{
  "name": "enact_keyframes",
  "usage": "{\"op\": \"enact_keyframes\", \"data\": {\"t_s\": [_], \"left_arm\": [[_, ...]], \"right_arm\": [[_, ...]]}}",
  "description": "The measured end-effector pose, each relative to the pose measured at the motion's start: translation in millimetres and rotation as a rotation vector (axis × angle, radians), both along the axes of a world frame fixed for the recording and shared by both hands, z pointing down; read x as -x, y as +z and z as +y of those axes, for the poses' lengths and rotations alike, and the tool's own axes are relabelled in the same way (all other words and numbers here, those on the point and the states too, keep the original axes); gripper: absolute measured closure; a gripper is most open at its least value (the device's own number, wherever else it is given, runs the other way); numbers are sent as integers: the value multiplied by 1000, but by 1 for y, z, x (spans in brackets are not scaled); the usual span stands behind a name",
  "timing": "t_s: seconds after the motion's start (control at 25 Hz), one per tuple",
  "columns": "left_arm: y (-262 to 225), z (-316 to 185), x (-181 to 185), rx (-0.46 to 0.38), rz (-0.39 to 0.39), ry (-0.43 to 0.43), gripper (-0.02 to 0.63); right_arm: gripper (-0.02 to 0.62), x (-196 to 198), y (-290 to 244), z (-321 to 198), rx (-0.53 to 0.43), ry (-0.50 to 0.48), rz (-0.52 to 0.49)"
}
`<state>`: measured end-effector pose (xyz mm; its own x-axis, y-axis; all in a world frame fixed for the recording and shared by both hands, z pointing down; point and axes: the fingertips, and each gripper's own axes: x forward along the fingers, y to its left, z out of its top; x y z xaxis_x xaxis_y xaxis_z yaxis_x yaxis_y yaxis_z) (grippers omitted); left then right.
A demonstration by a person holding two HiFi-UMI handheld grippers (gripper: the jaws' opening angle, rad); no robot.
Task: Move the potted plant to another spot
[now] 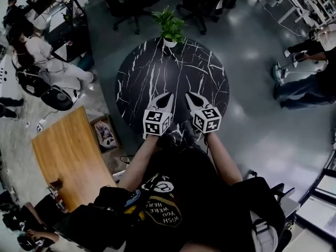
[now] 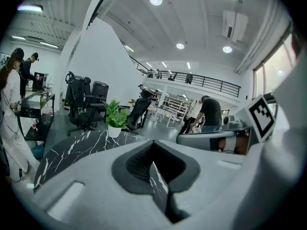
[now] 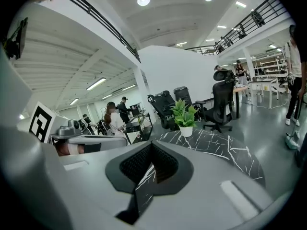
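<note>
The left gripper (image 1: pixel 168 97) and the right gripper (image 1: pixel 190 96) sit side by side over the near part of the round black marble table (image 1: pixel 152 72), tips angled toward each other. Each has its jaws brought together with nothing caught between them, and neither touches the potted plant (image 1: pixel 169 26). It stands upright in its small white pot at the table's far edge, well apart from both grippers, with office chairs (image 1: pixel 131 4) behind it.
</note>
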<state>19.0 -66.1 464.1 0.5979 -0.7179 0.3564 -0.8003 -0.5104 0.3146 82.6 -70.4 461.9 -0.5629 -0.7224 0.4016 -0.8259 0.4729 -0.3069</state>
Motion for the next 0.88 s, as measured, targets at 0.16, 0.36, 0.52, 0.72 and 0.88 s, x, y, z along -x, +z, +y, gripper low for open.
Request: {"op": "enact_keyframes", "data": {"t_s": [0.16,0.36,0.52,0.72,0.88], "left_arm": [[23,-17,0,25,-16,12,601],[58,-53,-4,47,-50,-35,601],[90,-95,-7,39,-81,-23,602],[137,-152,11,33,-118,-12,601],[169,-210,19,39,-100,-51,602]], "right_arm": [[594,0,21,-16,28,-10,17],[592,-5,62,-50,80,-50,-4],[592,-4,97,-109,70,-74,18],[594,25,154,-183,65,-50,63],[594,38,193,-244,53,-1,96]]}}
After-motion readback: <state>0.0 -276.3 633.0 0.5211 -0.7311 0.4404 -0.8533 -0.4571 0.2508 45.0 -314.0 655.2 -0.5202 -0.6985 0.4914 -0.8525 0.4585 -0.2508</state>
